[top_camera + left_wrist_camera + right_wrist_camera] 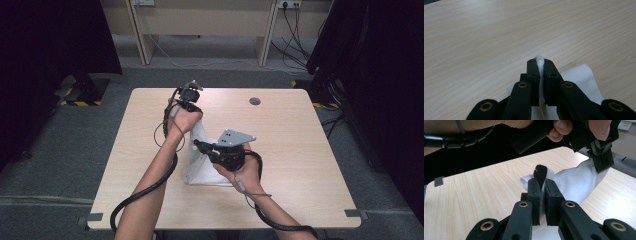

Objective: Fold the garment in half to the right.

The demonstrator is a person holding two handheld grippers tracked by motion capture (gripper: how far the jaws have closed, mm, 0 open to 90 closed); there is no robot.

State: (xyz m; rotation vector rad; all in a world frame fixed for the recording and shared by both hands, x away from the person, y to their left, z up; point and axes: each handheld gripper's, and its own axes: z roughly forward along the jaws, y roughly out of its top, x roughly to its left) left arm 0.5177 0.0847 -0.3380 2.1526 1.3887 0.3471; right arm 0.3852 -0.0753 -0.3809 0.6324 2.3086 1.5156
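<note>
Around the white cloth (202,160) lies bare wooden tabletop (300,165), with a small round grommet (255,101) well apart. Both tools are clamped on the cloth: left tool (192,107) lifts one corner, right tool (197,145) pinches another edge above the tabletop.

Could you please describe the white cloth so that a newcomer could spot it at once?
Find the light wooden table. Near its middle, both tongs, left and right, pinch a white cloth and lift it into a tent. It is the one soft white thing there.
</note>
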